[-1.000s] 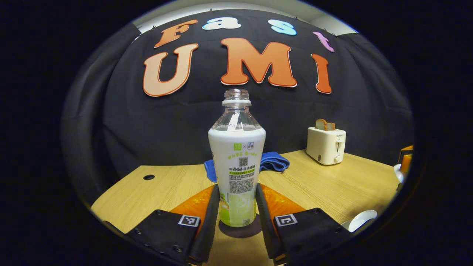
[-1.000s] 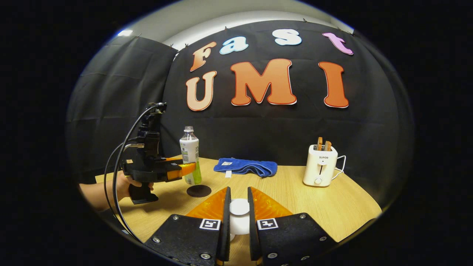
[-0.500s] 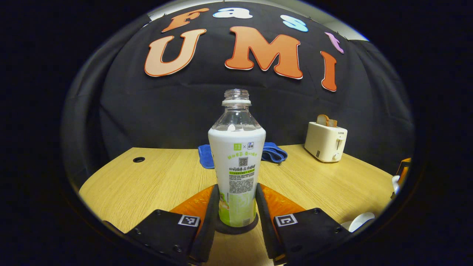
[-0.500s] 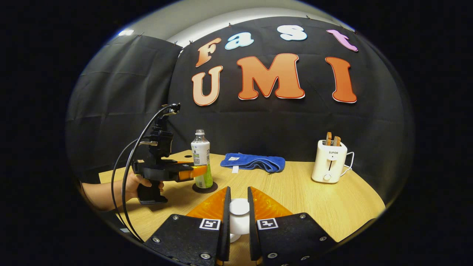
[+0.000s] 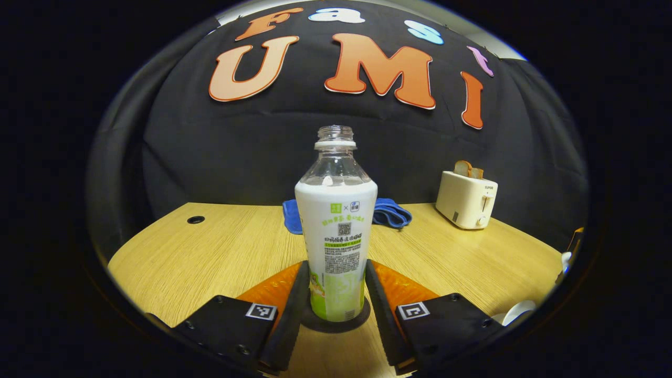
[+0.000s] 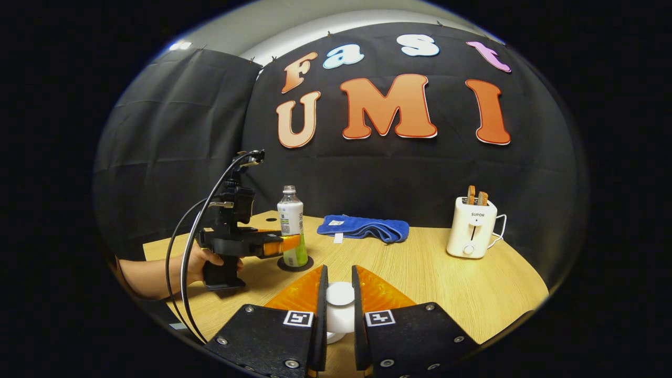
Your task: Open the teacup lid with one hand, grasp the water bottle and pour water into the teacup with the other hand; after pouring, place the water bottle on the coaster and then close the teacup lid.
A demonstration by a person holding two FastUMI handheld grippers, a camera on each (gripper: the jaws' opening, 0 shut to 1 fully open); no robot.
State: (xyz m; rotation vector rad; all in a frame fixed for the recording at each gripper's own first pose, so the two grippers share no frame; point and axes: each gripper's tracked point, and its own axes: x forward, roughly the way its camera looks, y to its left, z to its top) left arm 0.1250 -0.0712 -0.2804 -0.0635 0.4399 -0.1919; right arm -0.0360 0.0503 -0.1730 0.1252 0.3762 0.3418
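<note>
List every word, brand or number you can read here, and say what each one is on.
"SUPOR": on the front of the toaster, near its top.
Bottle: lines of small print and a code square on its wrapper, too small and blurred to read.
Towel: a white tag, too small to read.

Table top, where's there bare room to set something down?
Bare wood on the table runs between the blue towel and the toaster, and in front of both. It is crowded near the water bottle on its coaster, beside the left gripper.
</note>
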